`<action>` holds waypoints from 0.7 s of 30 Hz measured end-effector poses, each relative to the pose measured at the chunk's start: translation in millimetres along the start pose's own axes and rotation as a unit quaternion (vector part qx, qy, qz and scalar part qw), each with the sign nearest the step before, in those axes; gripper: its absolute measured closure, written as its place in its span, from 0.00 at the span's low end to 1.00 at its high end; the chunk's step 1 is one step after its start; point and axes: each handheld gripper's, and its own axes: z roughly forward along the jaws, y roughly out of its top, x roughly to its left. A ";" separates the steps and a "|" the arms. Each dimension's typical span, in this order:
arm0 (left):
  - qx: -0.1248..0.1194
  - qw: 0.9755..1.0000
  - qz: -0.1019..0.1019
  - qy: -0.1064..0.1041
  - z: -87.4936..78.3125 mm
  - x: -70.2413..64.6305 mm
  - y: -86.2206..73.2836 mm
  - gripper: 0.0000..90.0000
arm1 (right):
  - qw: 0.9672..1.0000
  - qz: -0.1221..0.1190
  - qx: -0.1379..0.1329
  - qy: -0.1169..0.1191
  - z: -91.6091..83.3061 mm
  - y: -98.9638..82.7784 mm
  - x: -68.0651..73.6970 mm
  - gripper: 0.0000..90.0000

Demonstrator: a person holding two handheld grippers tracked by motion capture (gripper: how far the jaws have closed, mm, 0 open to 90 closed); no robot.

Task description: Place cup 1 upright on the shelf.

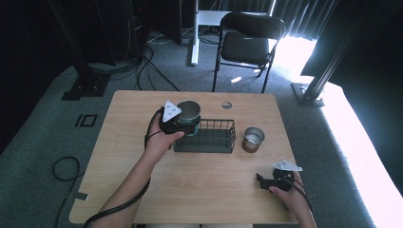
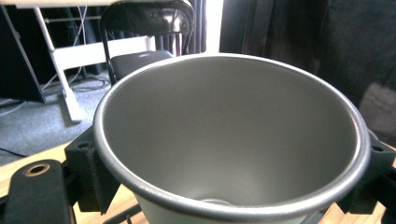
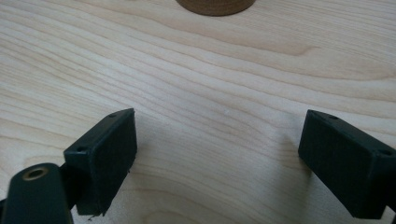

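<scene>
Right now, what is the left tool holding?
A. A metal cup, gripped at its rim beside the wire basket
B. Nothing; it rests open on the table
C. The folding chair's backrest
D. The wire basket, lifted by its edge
A: the left tool has its jaws closed on either side of the metal cup, at the left end of the wire basket.

You're holding the large grey metal cup (image 1: pixel 188 112) in your left gripper (image 1: pixel 183 124), sitting above the left end of the black wire basket (image 1: pixel 209 138). The small steel cup (image 1: pixel 252 139) is standing right of it. Your right gripper (image 1: pixel 267 182) is resting near the wooden table's (image 1: pixel 199 185) front right corner.
</scene>
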 end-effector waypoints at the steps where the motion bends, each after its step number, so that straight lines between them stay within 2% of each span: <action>1: -0.004 1.000 -0.003 0.002 1.1 1.5 -1.4 0.16 | 1.000 0.000 0.000 0.000 0.0 0.0 0.0 0.12; 4: -0.004 1.000 -0.007 0.006 4.6 5.9 -6.5 0.16 | 1.000 0.000 0.000 0.000 0.0 0.0 0.0 0.12; 7: -0.004 1.000 -0.014 0.001 9.4 7.7 -13.6 0.16 | 1.000 0.000 0.000 0.000 0.0 0.0 0.0 0.12; 11: 0.008 1.000 -0.013 0.004 16.5 8.6 -22.3 0.16 | 1.000 0.000 0.000 0.000 0.0 0.0 0.0 0.12; 12: 0.011 1.000 -0.018 0.004 18.3 8.8 -24.4 0.16 | 1.000 0.000 0.000 0.000 0.0 0.0 0.0 0.12; 21: 0.026 1.000 -0.010 0.005 27.3 12.3 -37.3 0.16 | 1.000 0.000 0.000 0.000 0.0 0.0 0.0 0.12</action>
